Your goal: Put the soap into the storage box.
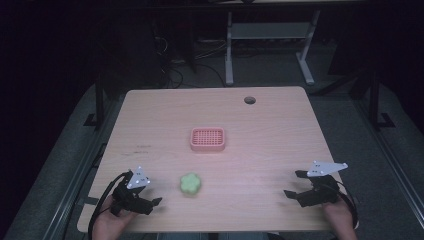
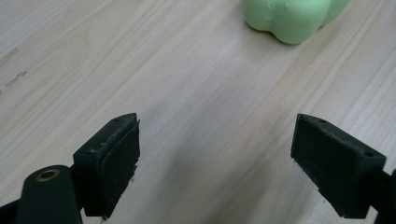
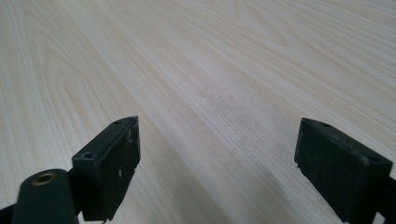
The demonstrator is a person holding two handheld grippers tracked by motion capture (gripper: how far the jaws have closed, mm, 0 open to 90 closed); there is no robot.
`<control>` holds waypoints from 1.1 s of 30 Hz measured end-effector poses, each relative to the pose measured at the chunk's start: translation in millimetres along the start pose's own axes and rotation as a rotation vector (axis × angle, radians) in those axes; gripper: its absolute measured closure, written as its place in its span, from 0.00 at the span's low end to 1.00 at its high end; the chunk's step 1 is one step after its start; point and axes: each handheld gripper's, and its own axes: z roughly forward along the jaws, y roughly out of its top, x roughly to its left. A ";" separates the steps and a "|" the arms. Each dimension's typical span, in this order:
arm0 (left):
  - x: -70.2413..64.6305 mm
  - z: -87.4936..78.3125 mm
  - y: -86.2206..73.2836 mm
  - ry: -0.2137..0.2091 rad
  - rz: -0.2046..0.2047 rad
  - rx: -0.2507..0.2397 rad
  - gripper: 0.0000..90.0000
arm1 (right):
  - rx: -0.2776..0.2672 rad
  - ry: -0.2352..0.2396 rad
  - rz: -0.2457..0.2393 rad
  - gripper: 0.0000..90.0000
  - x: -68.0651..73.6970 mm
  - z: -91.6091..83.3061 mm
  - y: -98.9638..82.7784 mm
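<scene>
Grippers [image 1: 150, 197] [image 1: 295, 186] agape, green lump [image 1: 190, 184] btwn.

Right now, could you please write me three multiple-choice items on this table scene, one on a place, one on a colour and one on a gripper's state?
1. Where does the green lobed soap lie?
A. inside the tray
B. on the table, nearer the left gripper
C. beside the cable hole

2. What colour is the slotted soap tray?
A. pink
B. blue
C. white

3. How do the right gripper's jaws stand?
A. shut on the soap
B. shut on nothing
C. open over bare table

Answers: 1 B, it sits on the wood just right of the left gripper. 2 A, the high view shows pink. 3 C, the right gripper view shows the jaws wide apart.
</scene>
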 end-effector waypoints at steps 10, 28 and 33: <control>-0.3 -2.4 -0.8 -0.015 -0.030 0.011 0.17 | 0.002 0.008 -0.003 0.15 4.4 -0.5 1.4; -13.4 -1.4 18.2 -0.052 0.013 0.031 0.17 | -0.013 0.012 -0.009 0.15 4.1 -1.3 3.7; -16.7 -5.0 30.0 -0.051 0.029 0.029 0.17 | -0.010 0.010 -0.011 0.15 4.7 -1.0 3.9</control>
